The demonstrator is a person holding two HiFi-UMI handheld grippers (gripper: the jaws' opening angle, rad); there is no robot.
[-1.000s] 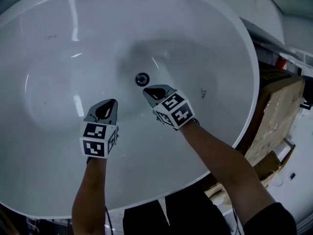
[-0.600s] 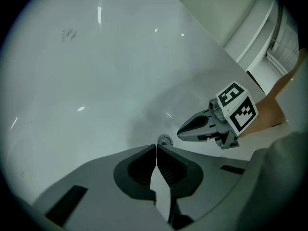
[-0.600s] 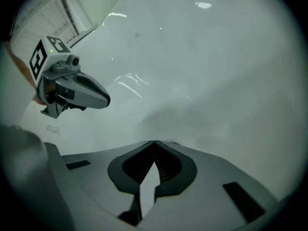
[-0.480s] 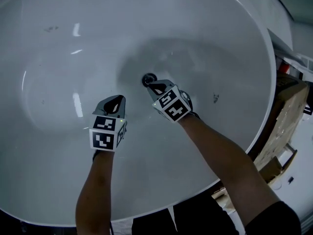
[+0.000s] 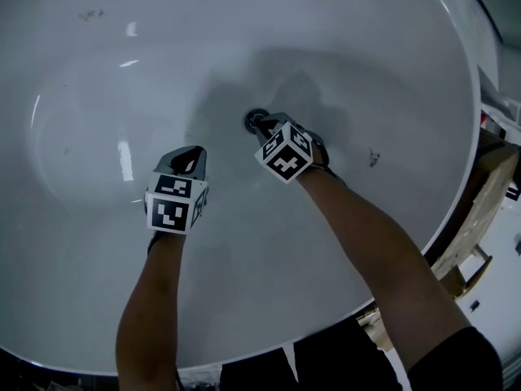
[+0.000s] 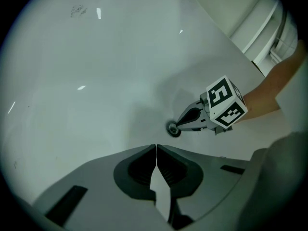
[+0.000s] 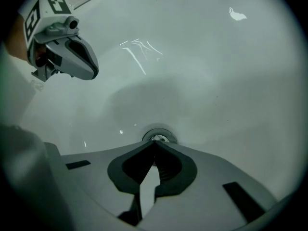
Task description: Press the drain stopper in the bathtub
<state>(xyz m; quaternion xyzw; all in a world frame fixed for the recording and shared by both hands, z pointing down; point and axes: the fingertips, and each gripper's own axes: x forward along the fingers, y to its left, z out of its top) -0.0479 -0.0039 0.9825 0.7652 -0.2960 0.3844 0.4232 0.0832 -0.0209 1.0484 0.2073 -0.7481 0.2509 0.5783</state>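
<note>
Directly ahead of the right gripper [image 5: 262, 125] lies the drain stopper [image 5: 255, 119], and the press turns on that relation. In the right gripper view the stopper sits just beyond the tip, touching it or very nearly so; I cannot tell which. This gripper's fingers [image 7: 211, 172] are together, tip against tip, with nothing between them, so they make one blunt point aimed at about the stopper's middle.

The stopper is a small round metal cap with a dark ring and a brighter centre. It sits at the lowest part of the white bathtub [image 5: 98, 80] floor, in the shade of the arm. Being round, it has no long axis to line up with. Whether it is raised or already down is not clear.

The left gripper [image 5: 195, 151] hangs well apart from the drain, off to its left over bare enamel. Its fingers are likewise pressed together and empty. The right one is plainly the nearer.

The next move probably calls for a short push along the right gripper's own line. The likely risk is the tip skidding off the cap onto the glossy floor.
</note>
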